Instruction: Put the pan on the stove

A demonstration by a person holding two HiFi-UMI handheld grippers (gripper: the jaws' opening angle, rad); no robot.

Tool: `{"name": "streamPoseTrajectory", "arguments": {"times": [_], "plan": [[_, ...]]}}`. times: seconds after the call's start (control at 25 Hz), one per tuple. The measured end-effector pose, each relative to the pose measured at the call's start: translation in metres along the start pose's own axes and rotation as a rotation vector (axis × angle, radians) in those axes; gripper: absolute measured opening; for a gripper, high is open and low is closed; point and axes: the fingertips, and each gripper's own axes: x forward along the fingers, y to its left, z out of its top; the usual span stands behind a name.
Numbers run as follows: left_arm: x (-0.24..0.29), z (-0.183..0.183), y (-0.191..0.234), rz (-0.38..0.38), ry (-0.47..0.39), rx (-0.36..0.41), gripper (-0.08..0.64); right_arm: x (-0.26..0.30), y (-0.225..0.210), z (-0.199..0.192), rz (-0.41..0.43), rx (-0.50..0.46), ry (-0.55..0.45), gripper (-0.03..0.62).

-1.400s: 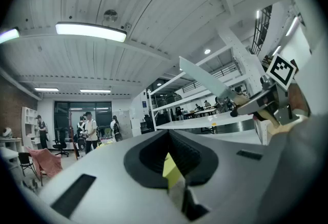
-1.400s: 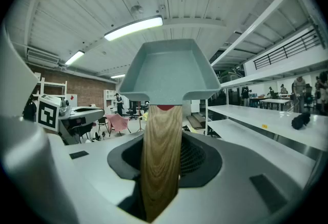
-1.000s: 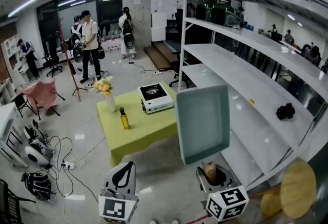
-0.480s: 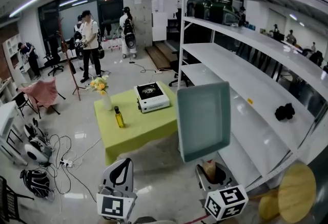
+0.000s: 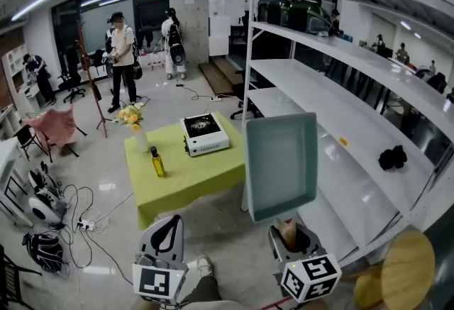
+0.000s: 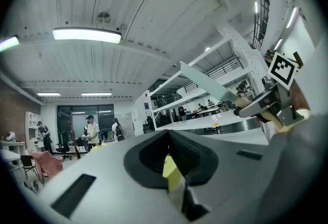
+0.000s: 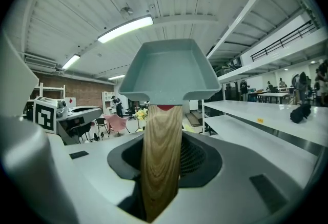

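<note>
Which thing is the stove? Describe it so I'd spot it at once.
Find the table with the yellow-green cloth, left of the white shelving. At its far right corner sits the stove, a flat white box with a black top and round burner, unlike the upright flower vase and yellow bottle.

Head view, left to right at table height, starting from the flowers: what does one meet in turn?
flower vase → yellow bottle → stove → pan → black object on the shelf
</note>
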Motion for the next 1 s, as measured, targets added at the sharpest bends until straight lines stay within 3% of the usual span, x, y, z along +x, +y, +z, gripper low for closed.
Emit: {"name": "streamPoseTrajectory", "arguments": {"times": [0.32,1.0], "plan": [[0.042,-0.013,0.027,0.024,-0.024,0.052,0.006,0.05,-0.012,0.003,-0.002,-0.031,0.01,0.14],[0.211,-0.055,0.137,-0.018,0.034,0.017,0.006,0.249,-0.034,0.04,0.001,-0.029,0.081,0.14]]}}
